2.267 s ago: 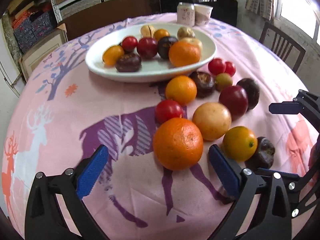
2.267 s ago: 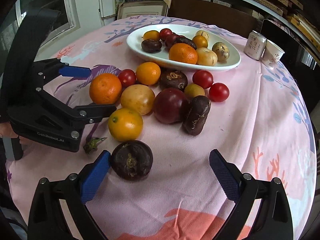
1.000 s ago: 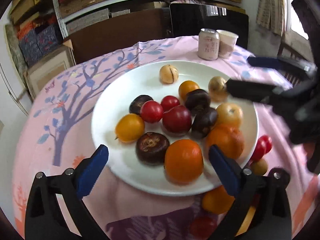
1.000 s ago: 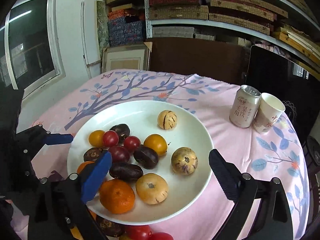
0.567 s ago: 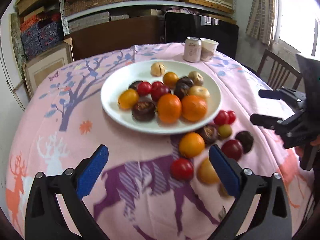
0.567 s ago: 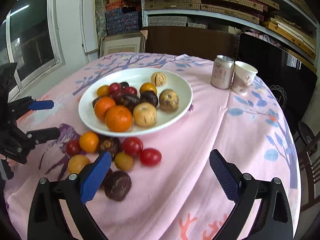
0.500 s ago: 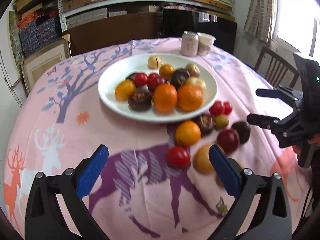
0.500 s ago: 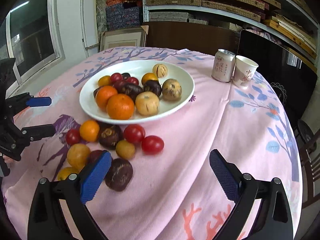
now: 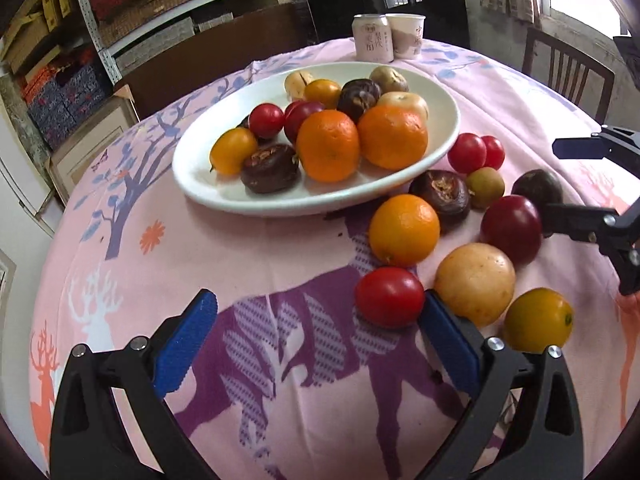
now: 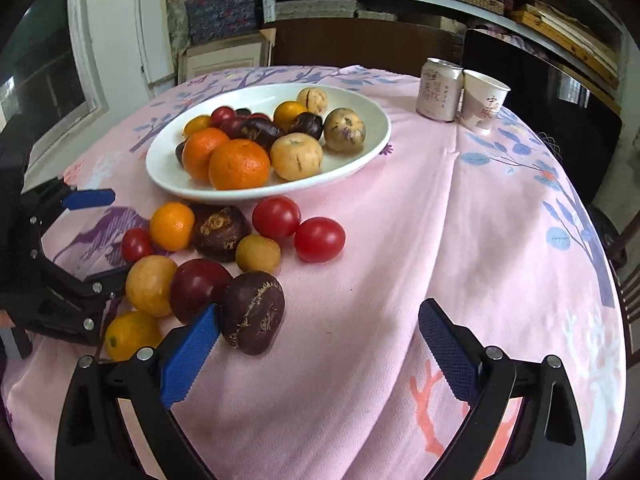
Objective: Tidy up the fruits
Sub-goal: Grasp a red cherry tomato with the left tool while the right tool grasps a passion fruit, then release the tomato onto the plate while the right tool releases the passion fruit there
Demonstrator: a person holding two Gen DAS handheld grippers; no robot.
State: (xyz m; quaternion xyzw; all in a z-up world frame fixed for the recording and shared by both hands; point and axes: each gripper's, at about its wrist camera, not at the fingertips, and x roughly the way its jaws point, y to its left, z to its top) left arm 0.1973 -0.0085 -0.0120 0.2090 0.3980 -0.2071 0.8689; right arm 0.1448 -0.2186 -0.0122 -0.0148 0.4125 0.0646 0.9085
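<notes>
The left gripper (image 9: pixel 318 340) hovers low over the pink tablecloth (image 9: pixel 248 248), jaws spread and empty, a red tomato (image 9: pixel 389 297) just inside its right pad. The right gripper (image 10: pixel 318 350) is likewise spread wide, with a dark wrinkled fruit (image 10: pixel 253 313) touching its left pad. The white plate (image 10: pixel 168 174) of fruit (oranges at its near edge) sits upper centre; loose fruit clusters in front of it.

Black-framed left gripper (image 9: pixel 318 334); ribbed blue pads (image 9: pixel 185 334); silver screws.
</notes>
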